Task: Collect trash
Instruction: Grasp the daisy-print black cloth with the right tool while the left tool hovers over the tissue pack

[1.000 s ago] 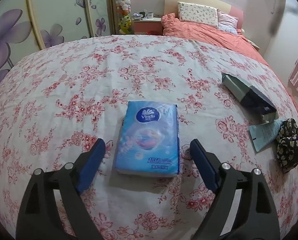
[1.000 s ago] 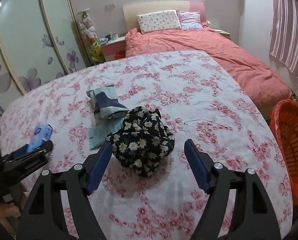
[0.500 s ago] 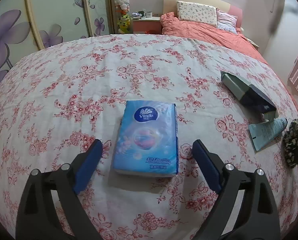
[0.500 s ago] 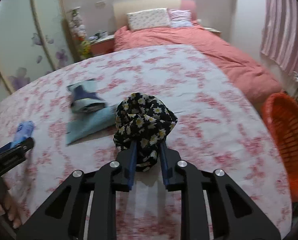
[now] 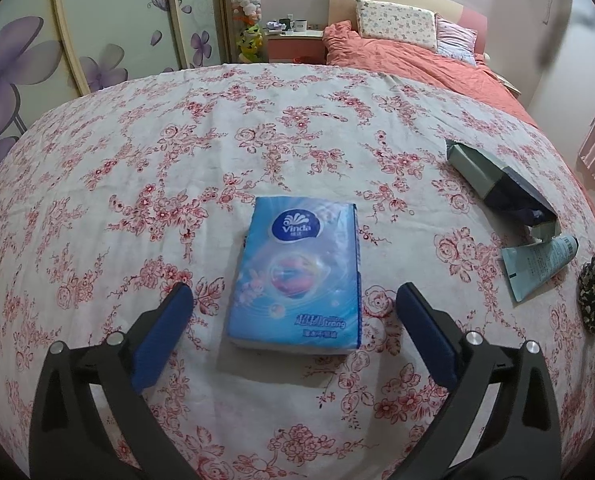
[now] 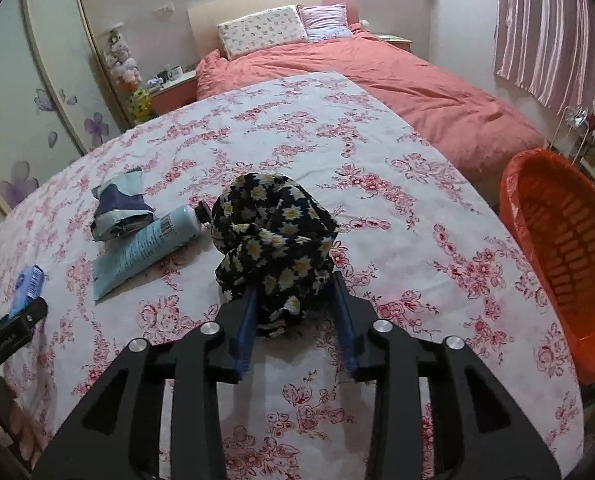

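right hand-held gripper (image 6: 295,320): a second ago I had it spread either side of the daisy-print cloth bundle (image 6: 271,236); then it clenched tight on the bundle's lower end, and now its jaws are opening again with the cloth between them and the pads touching it, so I read it as grasping, loosely.
left hand-held gripper (image 5: 293,312): released, jaws opening to their widest, straddling the blue tissue pack (image 5: 297,274) without touching it; the pack has not shifted on the flowered bedspread (image 5: 177,140).
meaning for the task: the bundle looks lifted off the spread and nearer the orange basket (image 6: 557,240), my guess for where trash goes; the loosening grip risks a drop short of it.
right view only: the basket off the bed's right edge; the pale blue tube (image 6: 149,246), whole, beside the crumpled wrapper (image 6: 119,216).
left view only: the tissue pack full-face; the bundle only as a scrap at the right edge.
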Demonstrator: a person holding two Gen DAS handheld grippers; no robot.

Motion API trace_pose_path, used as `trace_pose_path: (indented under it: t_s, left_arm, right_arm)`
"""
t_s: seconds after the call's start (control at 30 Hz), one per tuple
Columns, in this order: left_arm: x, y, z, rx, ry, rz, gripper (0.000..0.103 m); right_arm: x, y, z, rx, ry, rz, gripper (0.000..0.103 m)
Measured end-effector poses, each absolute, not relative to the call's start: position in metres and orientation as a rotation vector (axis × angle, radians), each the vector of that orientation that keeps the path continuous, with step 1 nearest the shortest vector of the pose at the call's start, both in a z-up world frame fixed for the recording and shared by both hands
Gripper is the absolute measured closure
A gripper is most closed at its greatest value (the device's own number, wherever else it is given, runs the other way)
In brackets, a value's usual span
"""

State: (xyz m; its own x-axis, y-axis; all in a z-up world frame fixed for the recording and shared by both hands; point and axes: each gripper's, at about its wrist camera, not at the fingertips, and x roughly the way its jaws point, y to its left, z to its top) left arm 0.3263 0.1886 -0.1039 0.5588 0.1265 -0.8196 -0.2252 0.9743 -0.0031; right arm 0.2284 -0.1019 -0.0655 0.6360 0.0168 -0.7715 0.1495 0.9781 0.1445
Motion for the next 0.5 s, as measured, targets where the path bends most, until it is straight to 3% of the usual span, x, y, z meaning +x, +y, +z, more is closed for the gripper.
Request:
trace_pose_path:
  t_s: [0.1,0.3,0.5]
  left_arm:
    - [0.326,0.189,-0.104,-0.11,0.956,0.209,0.004]
    - [0.325,0.191,-0.104,-0.114,0.957,0.217,0.003]
    - [0.325,0.192,-0.103,-0.116,0.957,0.223,0.003]
  right_arm:
    - [0.229,-0.101,-0.066,0.207,0.88,-0.038,0.049]
    - [0.23,-0.088,-0.066,0.133,0.903,-0.042,0.034]
    - [0.229,-0.092,-0.066,0.153,0.898,-0.032,0.033]
